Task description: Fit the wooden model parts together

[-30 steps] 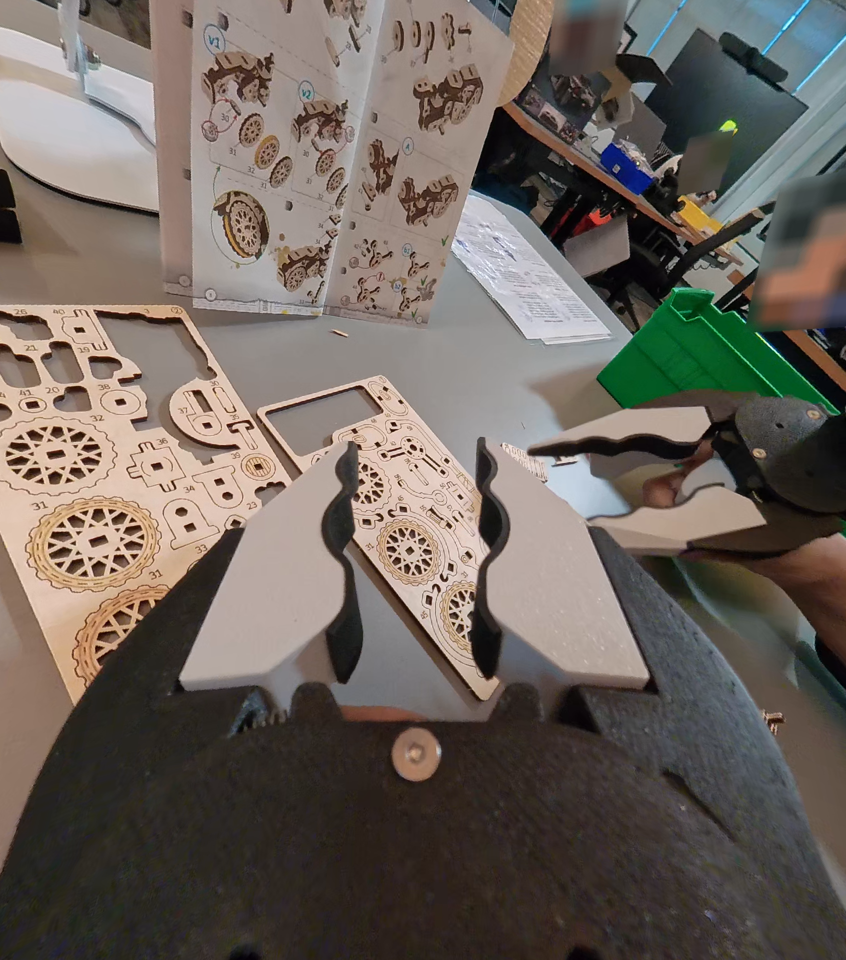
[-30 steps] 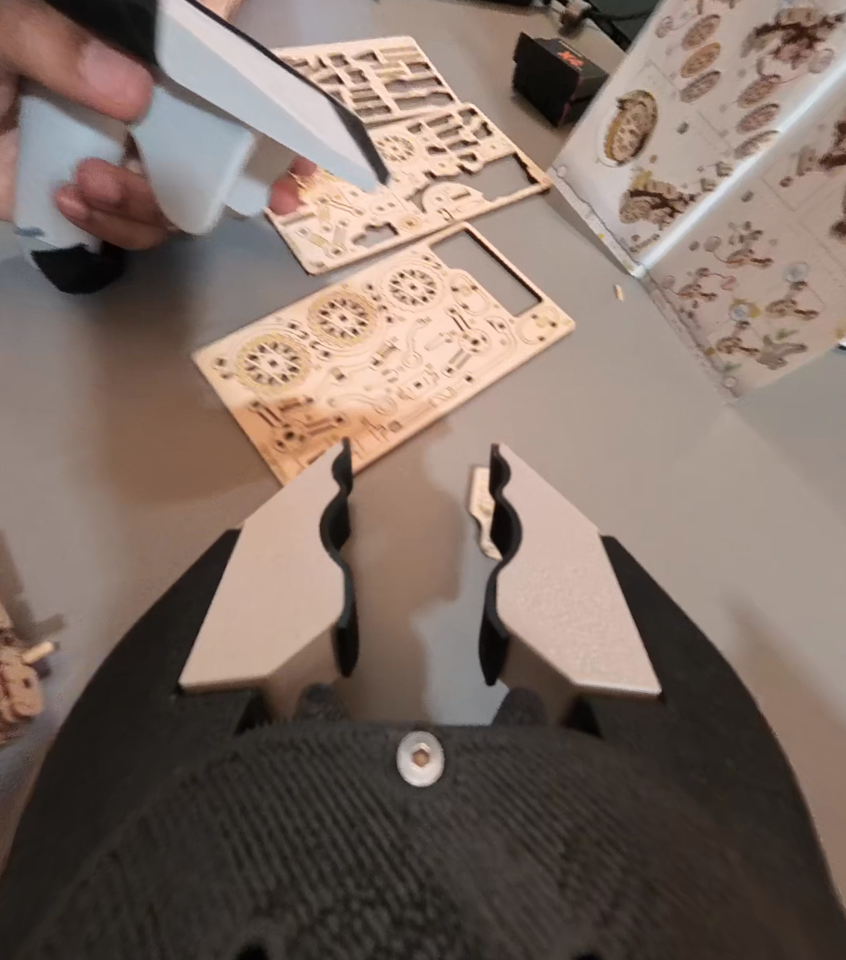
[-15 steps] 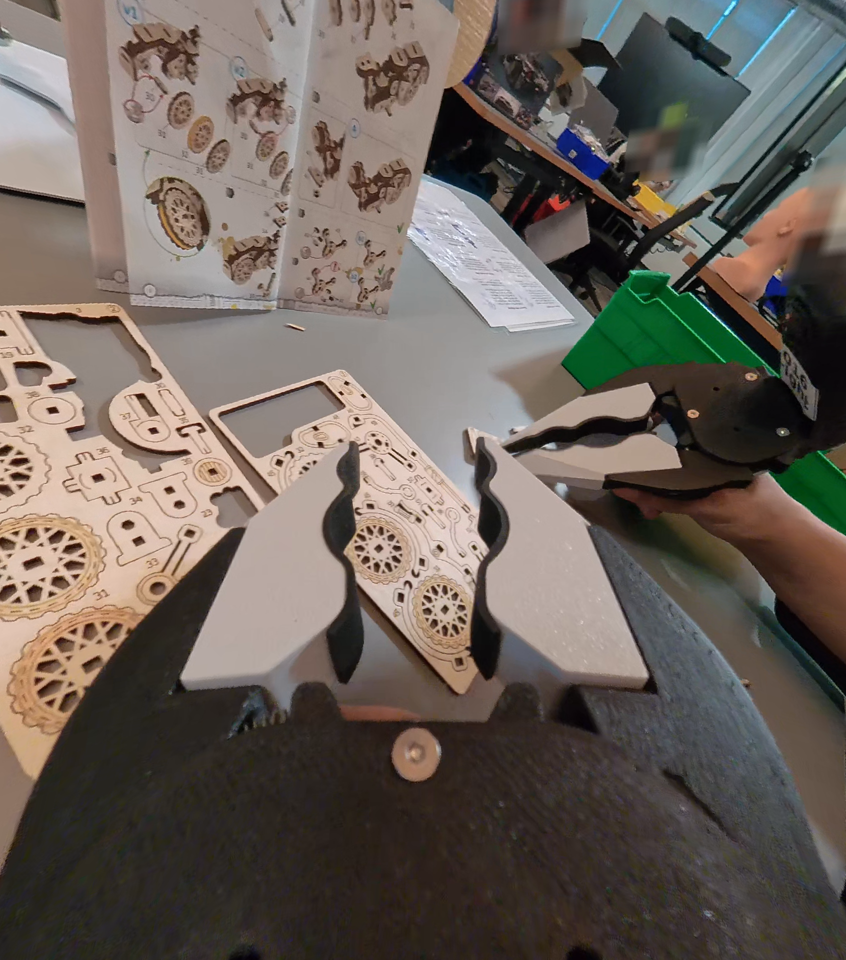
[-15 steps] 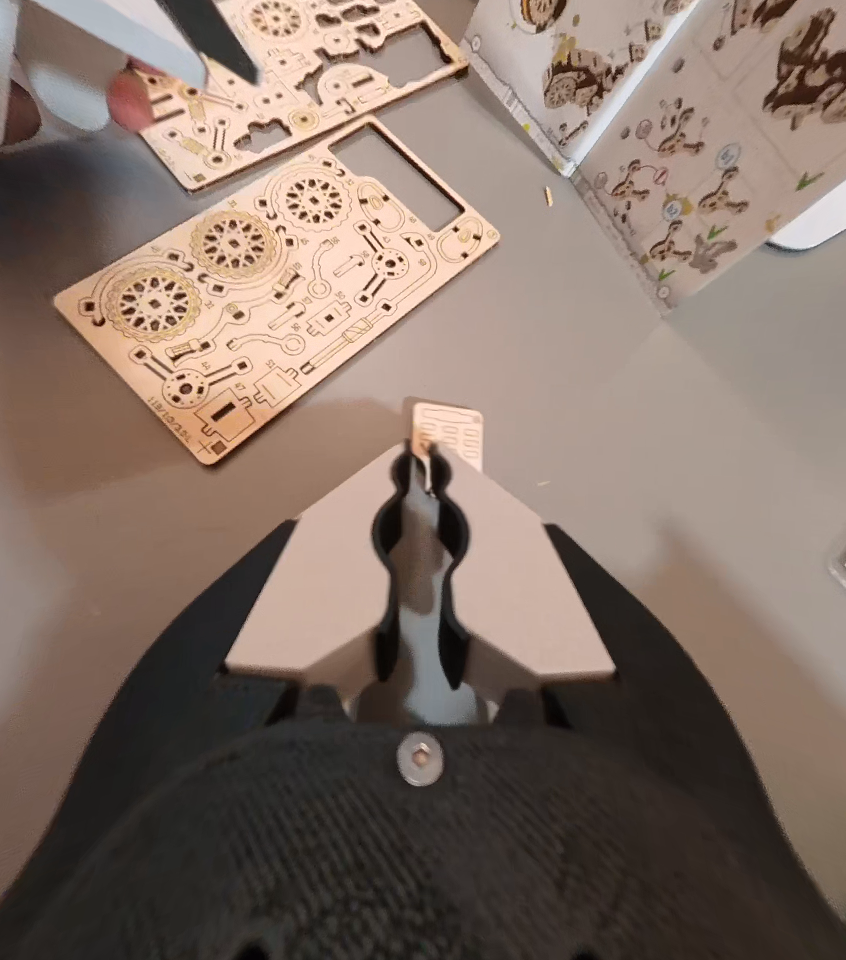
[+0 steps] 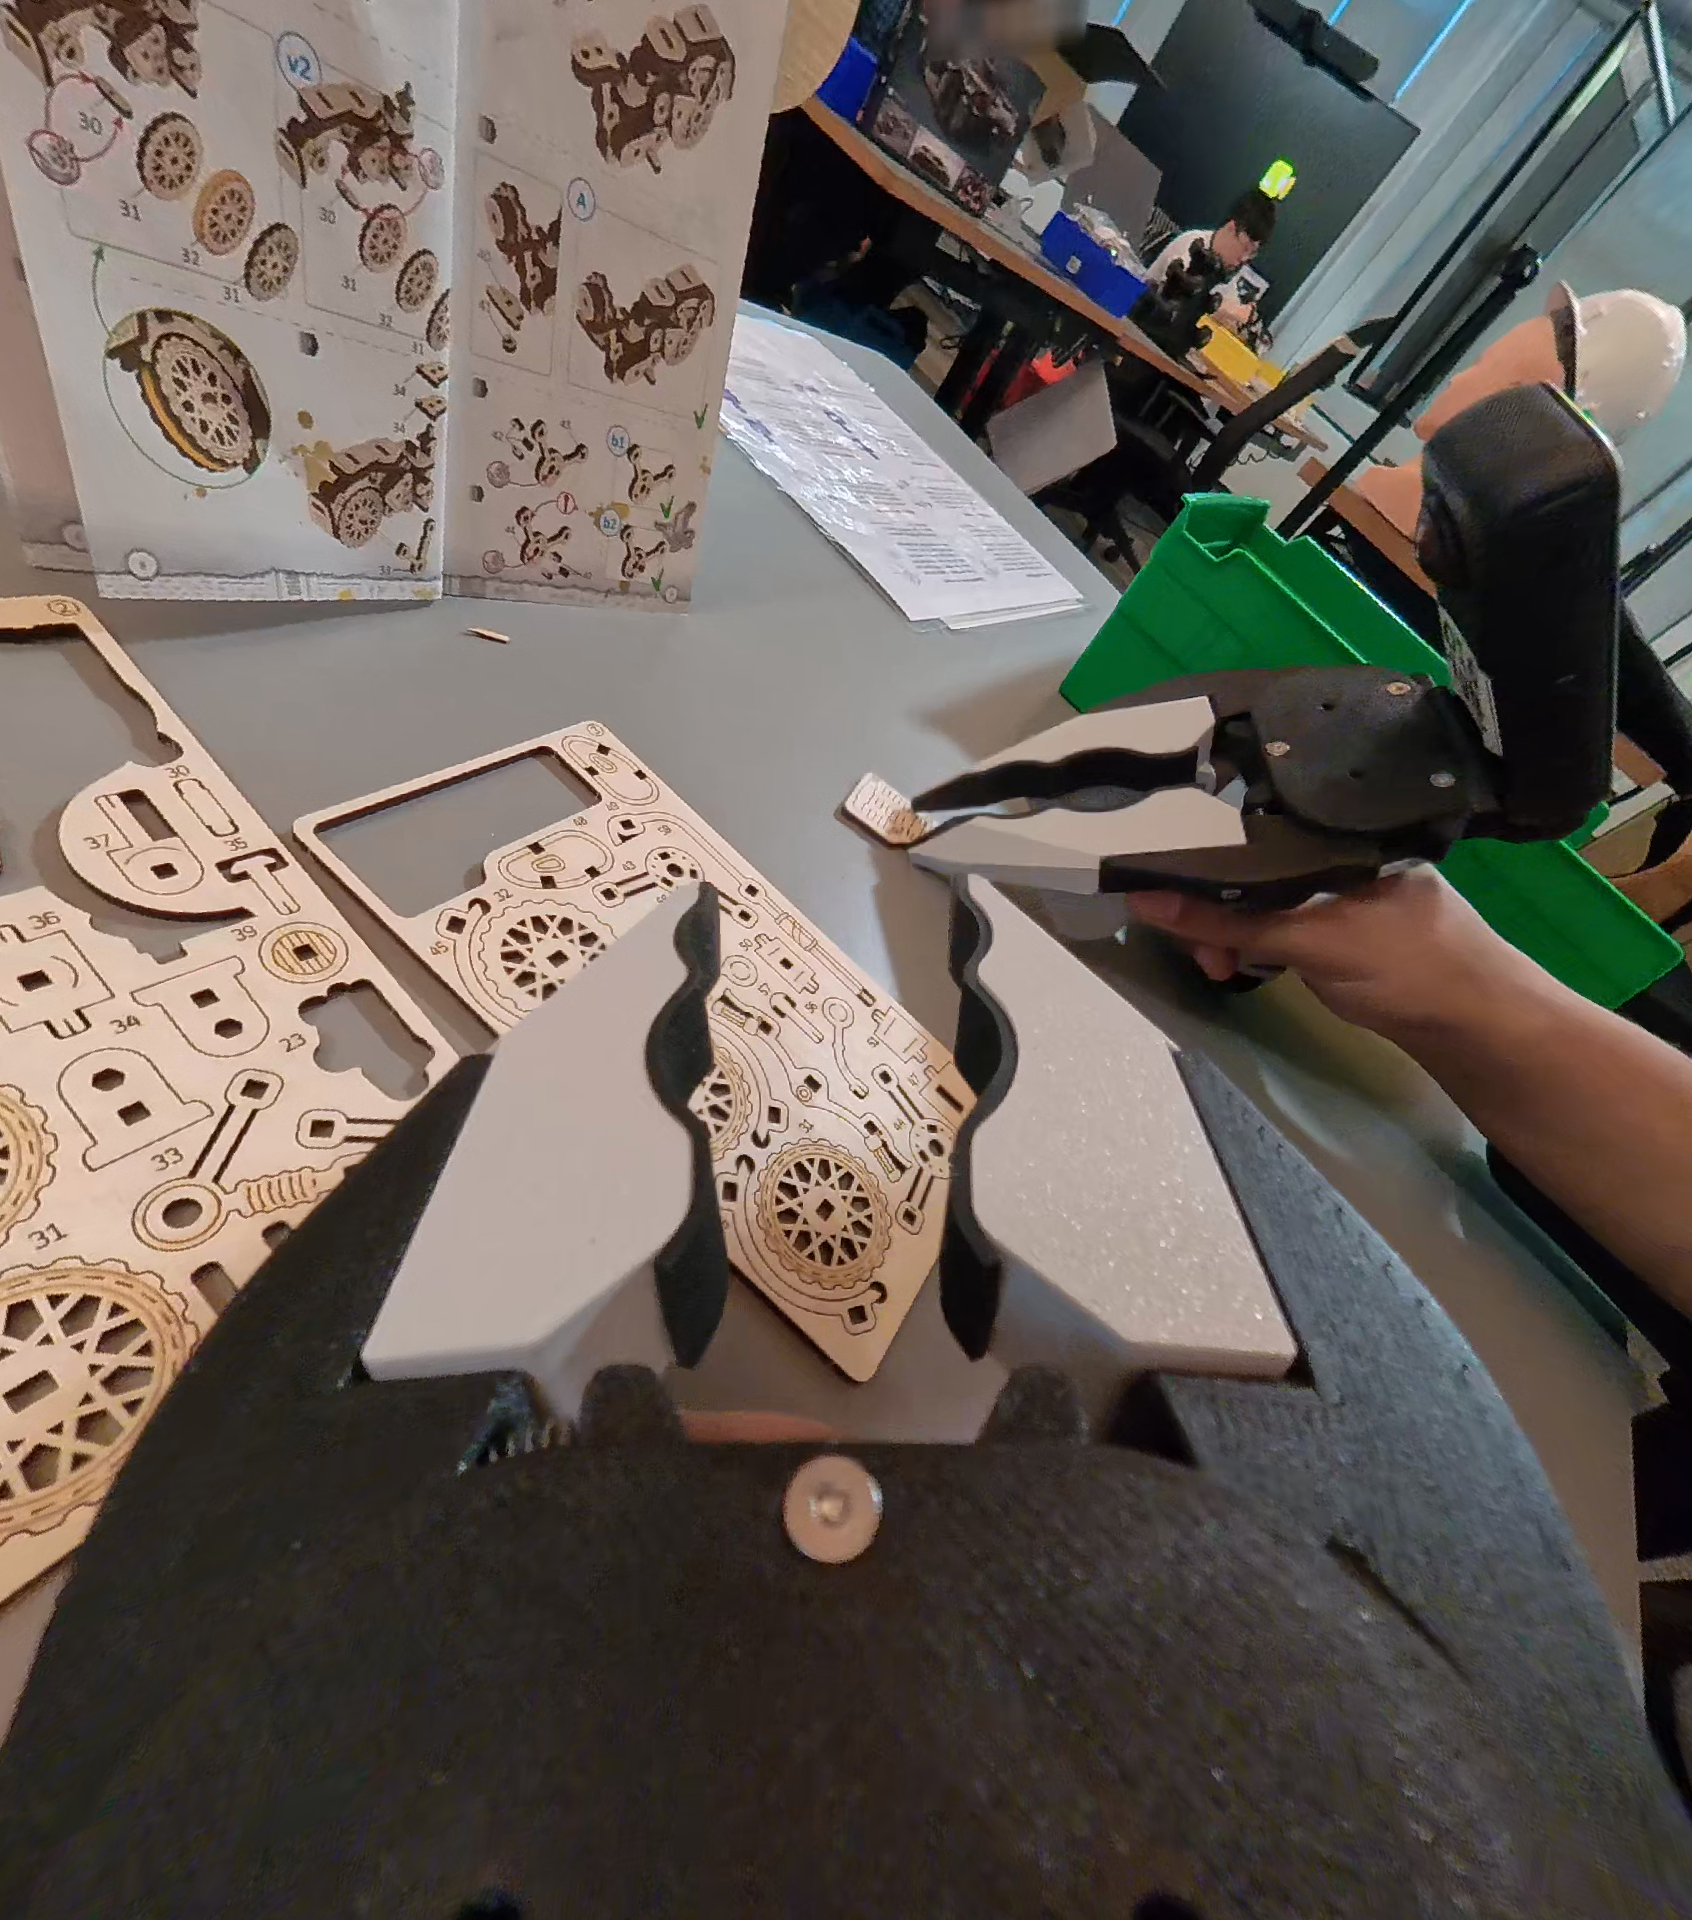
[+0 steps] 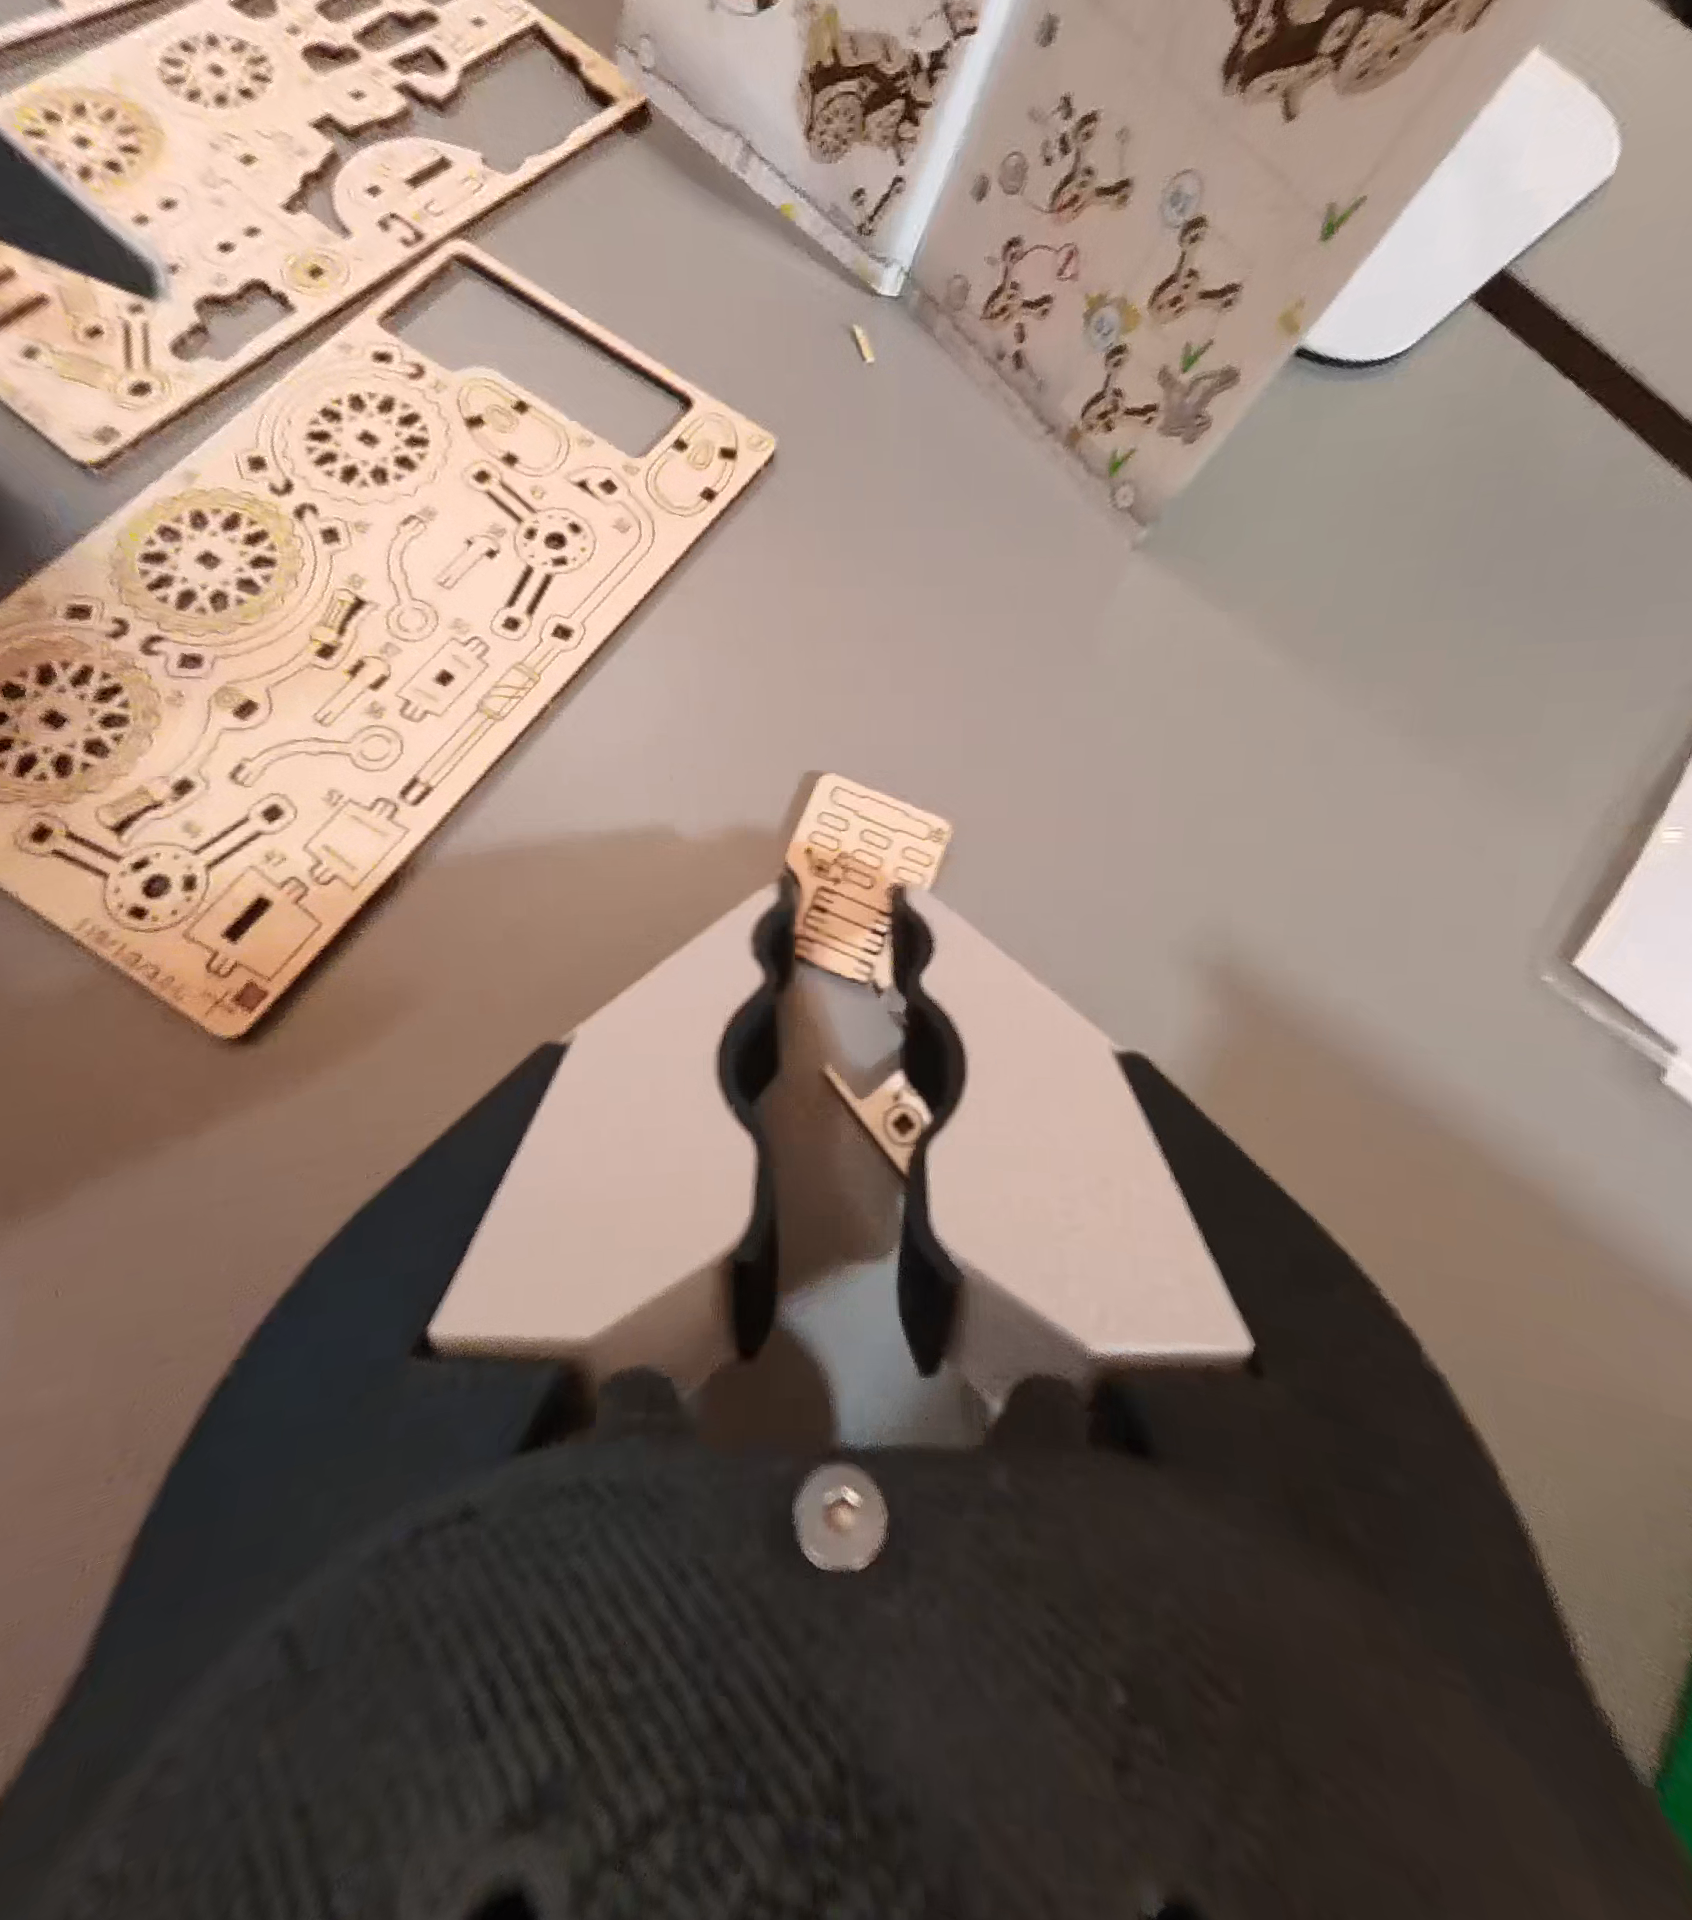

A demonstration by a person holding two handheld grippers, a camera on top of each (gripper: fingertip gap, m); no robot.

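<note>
Landmark for all positions: small part sheet [image 6: 322,665], lying flat on grey table [image 6: 1081,675].

Right gripper [image 6: 840,914]: jaws pressed together on a small flat wooden part [image 6: 868,852], pinched at its near end, far end sticking out past the tips. Part just beyond the small sheet's near-right corner. In the left wrist view the part [image 5: 881,808] appears tilted, outer edge low toward the table; contact with the table not determinable. A second small piece visible deeper between the right jaws; held or lying below, cannot tell.

Left gripper [image 5: 826,997]: jaws spread, nothing between them, hovering over the small sheet [image 5: 717,997] at its wheel end.

Large part sheet [image 5: 42,1091] just beside the small sheet, on the side away from the right gripper. Several cut-outs already vacant in both sheets; most wheels and links still seated. Folded instruction sheet [image 5: 354,291] standing upright beyond both sheets. Green bin [image 5: 1289,644] past the right gripper, well apart from the sheets.

Progress, judged: early. One loose part in hand, no mating part picked, no assembled model in view. Left: choose the partner piece, free it, join the two.
</note>
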